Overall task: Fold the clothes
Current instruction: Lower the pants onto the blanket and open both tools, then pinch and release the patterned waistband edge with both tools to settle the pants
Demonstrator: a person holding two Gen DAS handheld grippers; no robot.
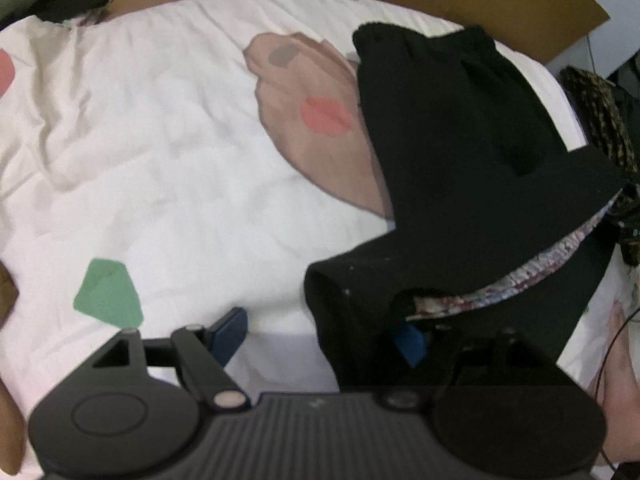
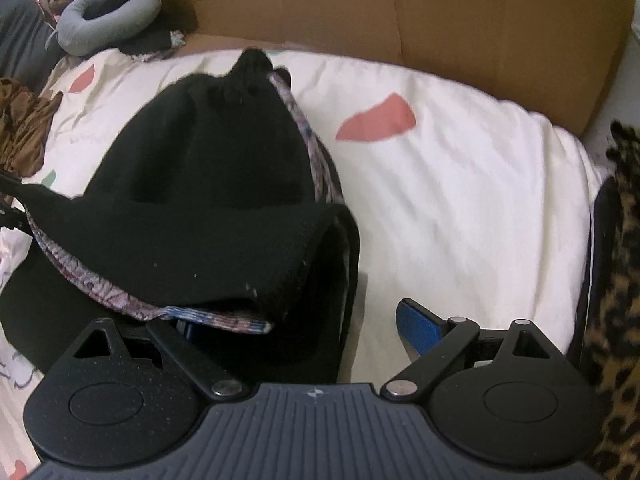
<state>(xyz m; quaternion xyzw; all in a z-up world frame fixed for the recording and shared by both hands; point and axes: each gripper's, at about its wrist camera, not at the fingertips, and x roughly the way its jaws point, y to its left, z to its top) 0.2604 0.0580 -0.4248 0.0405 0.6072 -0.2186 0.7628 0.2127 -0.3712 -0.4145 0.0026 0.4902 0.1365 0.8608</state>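
Lay draped on white patterned bedsheet (image 1: pixel 168 168): black knit garment with a patterned lining (image 1: pixel 460 152). Left gripper (image 1: pixel 320 340) spread wide, one finger under the hem. Right gripper (image 2: pixel 304 328) likewise apart, nothing clamped.

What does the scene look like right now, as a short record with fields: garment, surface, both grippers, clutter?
garment: black garment with patterned lining, lying on the bed, near hem raised
surface: white bedsheet with coloured patches; cardboard behind it
left gripper: jaws wide apart, one finger under the hem, nothing clamped
right gripper: jaws wide apart, one finger under the hem, nothing clamped
clutter: leopard-print cloth at the bed's edge; grey neck pillow at the far corner
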